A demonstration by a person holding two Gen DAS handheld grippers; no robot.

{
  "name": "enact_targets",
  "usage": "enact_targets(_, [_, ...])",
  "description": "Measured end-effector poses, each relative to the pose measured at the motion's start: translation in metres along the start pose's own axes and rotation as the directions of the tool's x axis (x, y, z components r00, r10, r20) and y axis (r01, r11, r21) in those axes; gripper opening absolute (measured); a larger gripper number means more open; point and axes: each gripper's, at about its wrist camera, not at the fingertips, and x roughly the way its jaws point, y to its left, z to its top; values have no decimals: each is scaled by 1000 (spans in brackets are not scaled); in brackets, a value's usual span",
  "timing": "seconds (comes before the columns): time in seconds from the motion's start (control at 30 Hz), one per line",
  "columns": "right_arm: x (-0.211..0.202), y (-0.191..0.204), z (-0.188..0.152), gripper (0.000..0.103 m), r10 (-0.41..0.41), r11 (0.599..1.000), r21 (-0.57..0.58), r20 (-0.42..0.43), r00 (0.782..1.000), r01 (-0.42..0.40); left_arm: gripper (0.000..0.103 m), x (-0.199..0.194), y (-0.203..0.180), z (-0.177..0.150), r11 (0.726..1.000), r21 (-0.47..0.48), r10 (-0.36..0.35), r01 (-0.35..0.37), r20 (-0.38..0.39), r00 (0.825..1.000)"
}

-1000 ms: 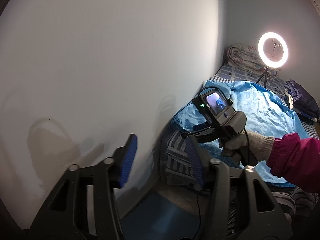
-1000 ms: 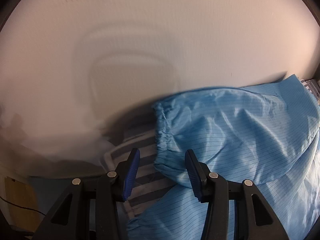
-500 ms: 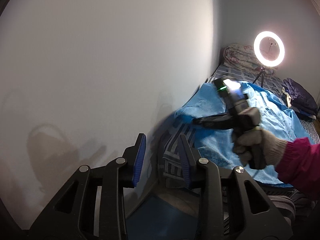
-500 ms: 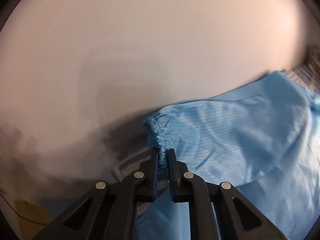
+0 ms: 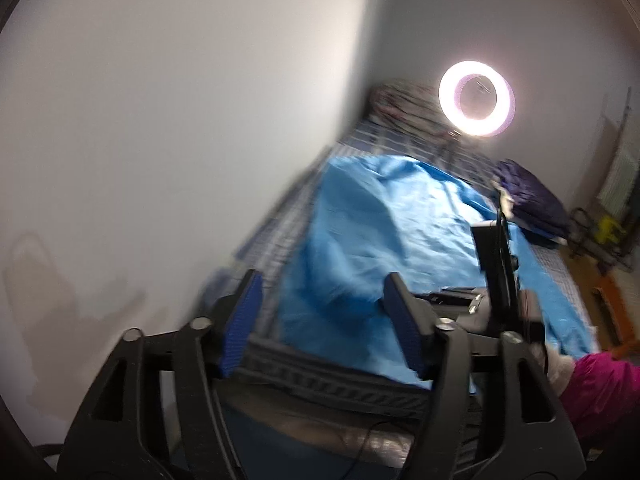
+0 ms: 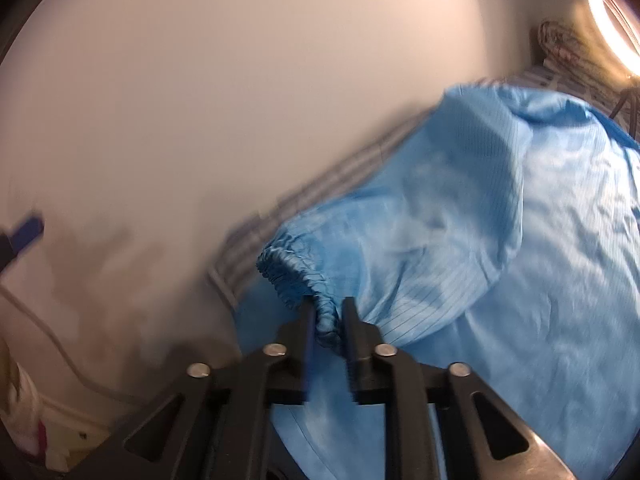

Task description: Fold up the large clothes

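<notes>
**Right claw pinches the cuff; left claw hangs free**

The right gripper (image 6: 327,322), angled down, has its jaws just eased slightly yet still clenched on the gathered elastic cuff (image 6: 298,266) of the light-blue pinstriped garment (image 5: 384,240) spread over the striped bed (image 5: 280,236). The left gripper (image 5: 326,322), just widened, holds nothing above the bed's edge.

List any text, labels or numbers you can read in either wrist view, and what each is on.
None can be read in either view.
Blue garment: fine printed lines only, no label showing.
Right gripper, shut on the cuff: no marking visible.
Left gripper: no marking visible.
Ring light: glare only.
Yellow object by the far wall: too small and blurred to tell.
</notes>
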Motion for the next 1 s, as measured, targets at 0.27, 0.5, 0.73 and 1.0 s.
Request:
enact_targets(0.27, [-45,-46,16,43,-27,999,29,81,996,25,73,117,6,1,993,-114,-45,19,-229,972])
enact_targets(0.5, [-46,-98,22,44,-63,989,140,79,995,52,47,190,31,-16,977,-189,30,-101,-342,939])
enact_targets(0.73, [-45,-111,37,43,-48,987,155,93,995,33,0,176,18,10,976,-107,158,-187,-237,959])
enact_targets(1.0, [-45,-145,81,49,27,960,273,146,989,-66,0,90,-44,53,928,239,271,-285,91,958])
